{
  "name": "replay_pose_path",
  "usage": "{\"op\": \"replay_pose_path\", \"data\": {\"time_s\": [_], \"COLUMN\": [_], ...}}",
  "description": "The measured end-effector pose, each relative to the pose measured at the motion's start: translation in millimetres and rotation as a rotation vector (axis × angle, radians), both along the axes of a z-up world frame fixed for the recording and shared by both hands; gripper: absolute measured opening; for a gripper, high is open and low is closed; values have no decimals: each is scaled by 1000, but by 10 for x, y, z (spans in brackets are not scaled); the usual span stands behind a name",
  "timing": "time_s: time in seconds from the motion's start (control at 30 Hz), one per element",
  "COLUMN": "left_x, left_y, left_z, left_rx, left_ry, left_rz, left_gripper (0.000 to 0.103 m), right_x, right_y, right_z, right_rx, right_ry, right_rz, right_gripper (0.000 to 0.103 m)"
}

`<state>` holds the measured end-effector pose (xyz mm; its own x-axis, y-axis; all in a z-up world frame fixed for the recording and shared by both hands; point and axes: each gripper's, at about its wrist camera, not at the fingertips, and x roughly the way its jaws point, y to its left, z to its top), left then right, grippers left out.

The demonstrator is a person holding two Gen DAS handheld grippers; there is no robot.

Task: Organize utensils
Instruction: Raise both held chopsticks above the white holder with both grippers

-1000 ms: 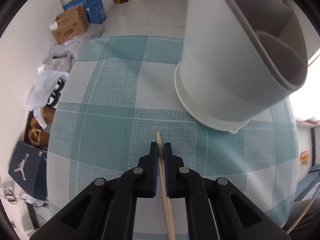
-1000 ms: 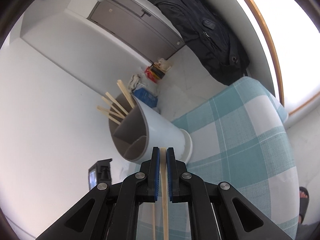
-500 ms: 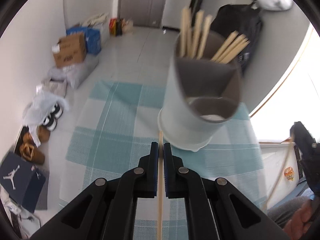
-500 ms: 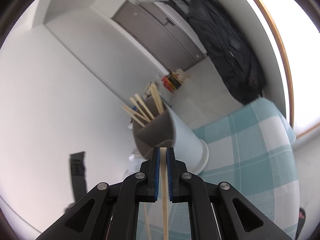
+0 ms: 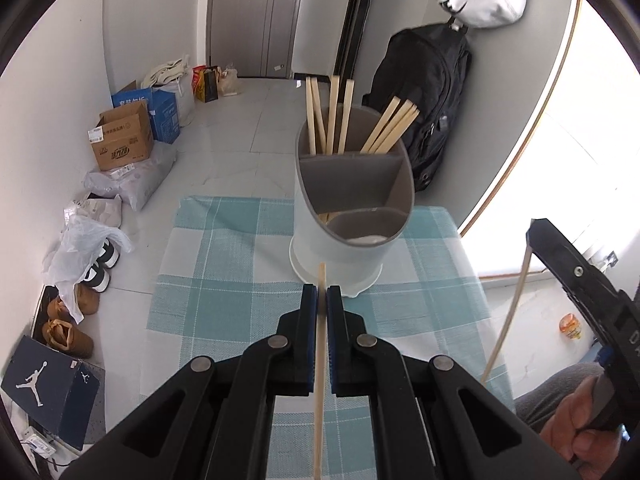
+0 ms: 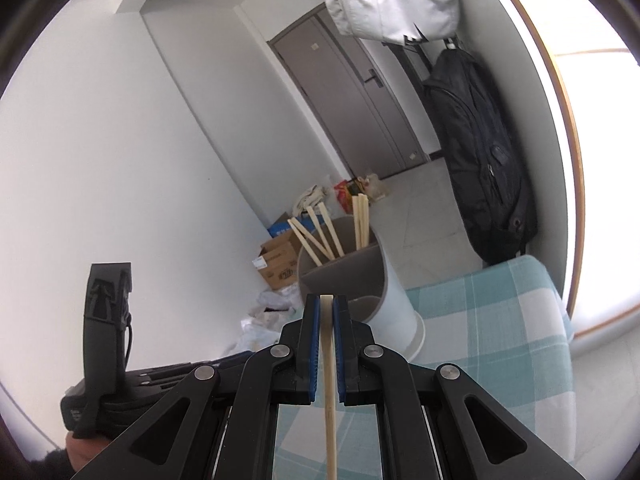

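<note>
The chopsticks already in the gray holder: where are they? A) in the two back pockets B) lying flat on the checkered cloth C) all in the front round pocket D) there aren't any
A: the chopsticks stand up in the two back pockets of the gray holder, while the front pocket looks empty.

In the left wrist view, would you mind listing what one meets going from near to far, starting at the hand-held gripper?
Left hand-held gripper shut on a chopstick → checked tablecloth → grey utensil holder with chopsticks standing in its far compartments → tiled floor → grey door.
</note>
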<state>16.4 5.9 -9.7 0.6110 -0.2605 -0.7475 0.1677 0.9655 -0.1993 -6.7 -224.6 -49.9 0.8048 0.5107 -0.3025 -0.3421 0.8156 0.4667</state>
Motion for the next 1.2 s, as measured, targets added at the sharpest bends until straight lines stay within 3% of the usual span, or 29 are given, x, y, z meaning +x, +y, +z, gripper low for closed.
{"op": "replay_pose_path", "data": {"time_s": [0.3, 0.6, 0.73, 0.87, 1.0, 1.2], "left_x": [98, 376, 562, 680, 808, 1116], "left_y": [80, 96, 103, 113, 161, 252], "left_z": [554, 1149, 1349, 1436, 1433, 1341], "left_rx": [-115, -160, -167, -166, -167, -177], "left_ry": [-79, -174, -216, -267, -325, -333], "left_rz": [21, 42, 59, 125, 198, 255], "left_gripper": [1, 1, 1, 1, 1, 1], "right_x": [108, 540, 775, 1001, 1346, 1606], "right_y": [11, -76, -65, -11, 56, 155], "right_z": [515, 1092, 1305, 1402, 1352, 1259], "right_rx": [27, 61, 63, 57, 81, 64], "right_ry": [-80, -145, -217, -256, -232, -235], "right_rz": [-2, -31, -50, -87, -103, -140], "right_gripper": [6, 6, 6, 6, 6, 6]}}
